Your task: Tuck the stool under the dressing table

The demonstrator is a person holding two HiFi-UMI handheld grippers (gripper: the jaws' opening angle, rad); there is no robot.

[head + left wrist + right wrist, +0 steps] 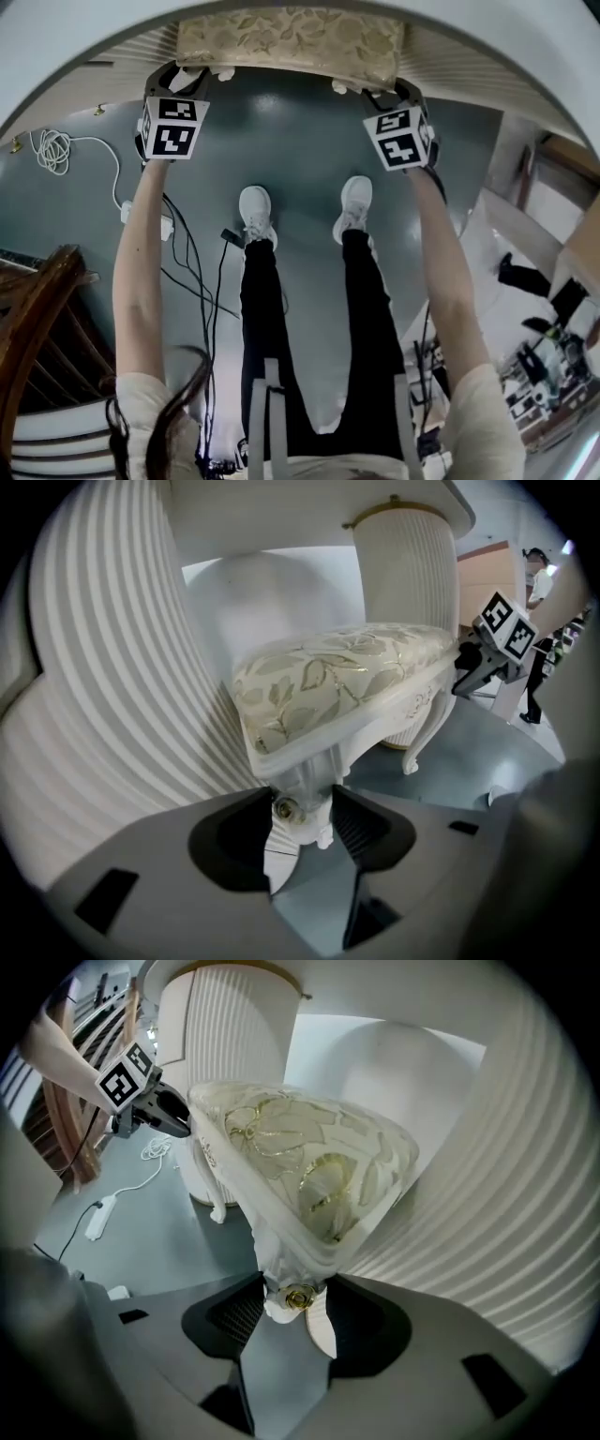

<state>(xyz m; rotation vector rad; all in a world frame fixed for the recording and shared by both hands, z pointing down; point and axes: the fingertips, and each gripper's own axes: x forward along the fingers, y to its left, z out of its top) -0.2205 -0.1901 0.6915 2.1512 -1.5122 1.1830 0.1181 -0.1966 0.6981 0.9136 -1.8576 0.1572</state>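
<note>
The white stool (291, 45), with a cream and gold leaf-patterned cushion, stands at the top of the head view, partly beneath the dressing table's white top (75, 37). My left gripper (199, 73) is at the stool's near left corner and my right gripper (370, 91) at its near right corner. In the left gripper view the jaws (307, 810) close on the carved leg top with its gold rosette (284, 807), the cushion (328, 672) beyond. The right gripper view shows its jaws (292, 1299) clamping the other leg's rosette (300, 1297). Fluted table pedestals (103, 667) (525, 1176) flank the stool.
A white cable and power strip (56, 150) and black cables (197, 272) lie on the grey-green floor at left. Dark wooden furniture (37, 309) stands at the lower left. The person's white shoes (255, 211) are just behind the stool. Clutter (553, 356) sits at the right.
</note>
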